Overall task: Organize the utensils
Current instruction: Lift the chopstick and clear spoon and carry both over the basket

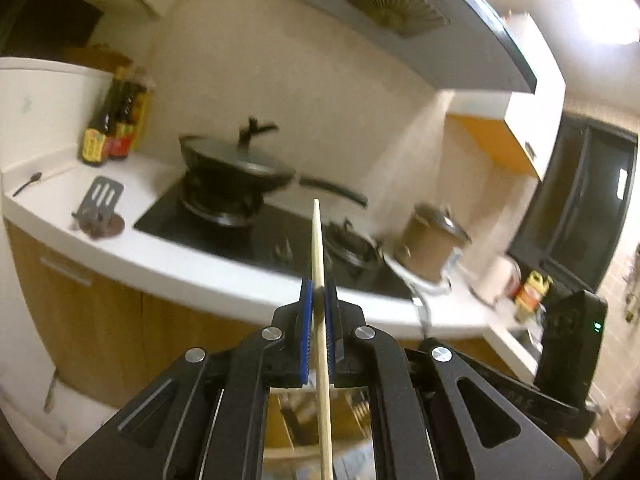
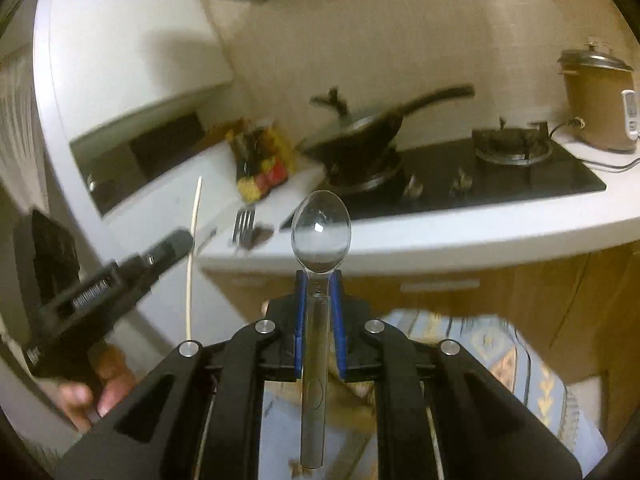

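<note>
Pale wood chopstick [image 1: 319,264] pinched edge-on in the left gripper [image 1: 319,286]; blue pads [image 1: 306,320] closed tight on it, tip sticking out ahead, long tail running back under the body. Right gripper [image 2: 319,280] clamped on the neck of a clear plastic spoon [image 2: 321,232], bowl forward and face-up, handle trailing back between the arms. Both held off the surface, in front of the counter edge [image 2: 440,236].

On the counter: slotted spatula [image 1: 100,200] leaning on a small dark stand [image 1: 105,227], black spoon [image 1: 27,184] lying flat near the left end, sauce bottles [image 1: 110,128] behind. Wok [image 1: 236,166] with lid on the near burner, cooker [image 1: 432,240] further right. From the right wrist the left gripper [image 2: 176,240] shows at the side, chopstick [image 2: 193,256] upright in it, a person's hand [image 2: 96,392] on the grip. No holder or drawer for utensils visible in either view; destination unknown.

Step in hand, by my reading: carrying both pieces to wherever they belong.

Notes for doing it well:
- Keep both jaws clamped through the carry. The chopstick is thin and smooth and could pivot between the pads.
- Spoon is gripped near the bowl, so the long handle may swing; move without jerks.
- Hold the two grippers apart so the chopstick tip does not catch the other tool.
- Clear the wok handle [image 1: 334,192] when crossing the hob.
- Views are blurred; slow down before placing.
</note>
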The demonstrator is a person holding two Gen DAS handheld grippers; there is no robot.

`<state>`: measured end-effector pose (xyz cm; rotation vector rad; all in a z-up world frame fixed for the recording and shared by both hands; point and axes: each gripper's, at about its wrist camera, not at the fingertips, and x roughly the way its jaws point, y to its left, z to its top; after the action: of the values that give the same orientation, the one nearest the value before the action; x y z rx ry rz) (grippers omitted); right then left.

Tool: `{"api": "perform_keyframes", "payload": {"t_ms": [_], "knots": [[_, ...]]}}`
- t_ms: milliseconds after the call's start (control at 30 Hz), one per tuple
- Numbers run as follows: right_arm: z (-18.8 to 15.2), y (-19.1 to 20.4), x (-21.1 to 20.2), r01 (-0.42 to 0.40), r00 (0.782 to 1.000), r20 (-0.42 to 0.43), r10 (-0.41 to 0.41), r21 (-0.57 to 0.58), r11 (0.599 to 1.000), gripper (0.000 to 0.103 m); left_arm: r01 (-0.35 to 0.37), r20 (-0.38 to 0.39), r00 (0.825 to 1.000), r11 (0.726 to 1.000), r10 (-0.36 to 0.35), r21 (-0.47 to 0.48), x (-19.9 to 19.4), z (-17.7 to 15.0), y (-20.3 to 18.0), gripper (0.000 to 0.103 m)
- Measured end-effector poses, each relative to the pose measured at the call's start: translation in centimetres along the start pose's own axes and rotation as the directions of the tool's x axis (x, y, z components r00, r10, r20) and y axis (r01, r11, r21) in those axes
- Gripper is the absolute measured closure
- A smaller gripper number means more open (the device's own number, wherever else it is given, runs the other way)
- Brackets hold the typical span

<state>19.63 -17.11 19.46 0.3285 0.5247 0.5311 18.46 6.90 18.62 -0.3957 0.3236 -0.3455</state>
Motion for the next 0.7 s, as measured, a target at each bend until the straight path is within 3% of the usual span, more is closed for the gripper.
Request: {"api": "perform_keyframes", "payload": {"t_ms": [200, 400, 700], "knots": [[-0.3, -0.7, 2.1, 0.077, 0.99, 0.118, -0.076, -0.004, 0.997, 0.093, -0.057, 0.094, 0.994, 0.998, 0.056, 0.012, 2.3, -1.8, 0.3, 0.1], [-1.6, -1.1, 4.7, 0.174, 0.974, 0.156, -0.164, -0.055, 0.983, 0.093, -0.107, 0.164, 0.982, 0.991, 0.092, 0.08, 3.9, -3.1, -0.3, 0.1], [-4.1, -0.7, 6.3, 0.248, 0.952, 0.218, -0.213, -0.146, 0.958, 0.093, -0.231, 0.221, 0.955, 0.963, 0.197, 0.141, 5.1, -5.6, 0.1, 0.099]]}}
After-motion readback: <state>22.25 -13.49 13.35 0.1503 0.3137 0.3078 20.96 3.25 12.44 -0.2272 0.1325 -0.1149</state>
